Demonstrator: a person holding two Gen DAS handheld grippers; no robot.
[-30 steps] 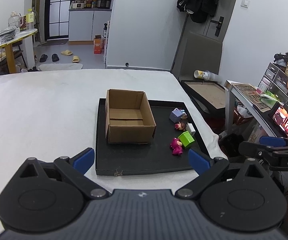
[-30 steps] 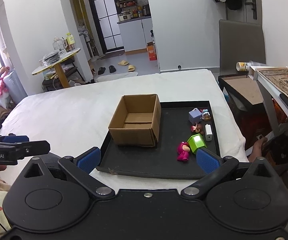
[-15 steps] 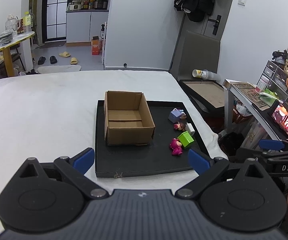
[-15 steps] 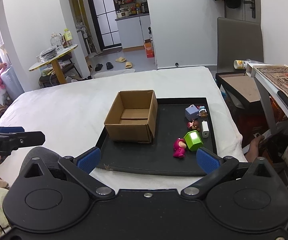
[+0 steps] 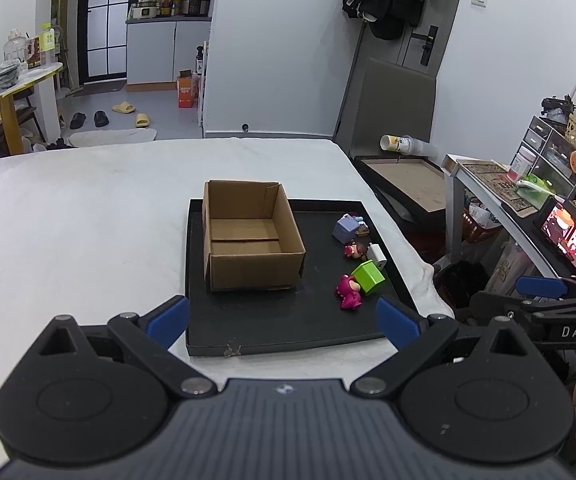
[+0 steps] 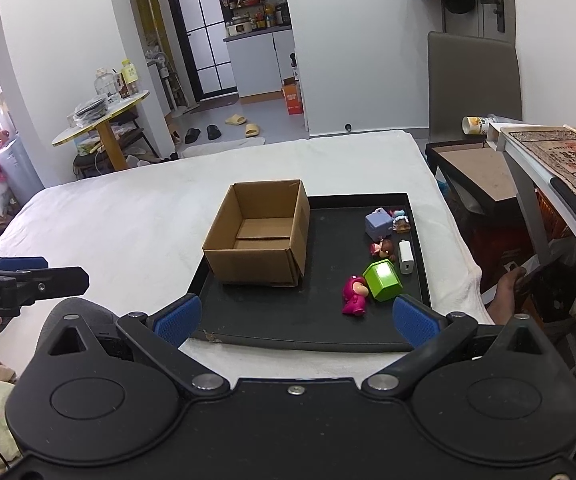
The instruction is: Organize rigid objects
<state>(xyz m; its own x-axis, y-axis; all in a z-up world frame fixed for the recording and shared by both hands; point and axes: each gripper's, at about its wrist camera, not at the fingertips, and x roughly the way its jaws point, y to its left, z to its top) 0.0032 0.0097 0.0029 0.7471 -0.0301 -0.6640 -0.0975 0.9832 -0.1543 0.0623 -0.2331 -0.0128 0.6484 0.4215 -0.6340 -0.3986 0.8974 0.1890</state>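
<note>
"DAS" on right gripper [image 5: 543, 312]; "bot.AI" (apparently cropped) on left gripper [image 6: 24, 280]

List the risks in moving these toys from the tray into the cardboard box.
The pink figure lies touching the green block, so a grasp on one may knock the other. The toys sit near the black tray's right rim, which may block a finger. The light cardboard box could slide if bumped.

White walls ring the white bed [image 6: 136, 216]; beyond it, a grid-paned door [image 6: 204, 36] opens on what looks like a kitchen, round yellow-legged table [image 6: 104, 120] left, grey headboard panel [image 6: 473, 80] right.
</note>
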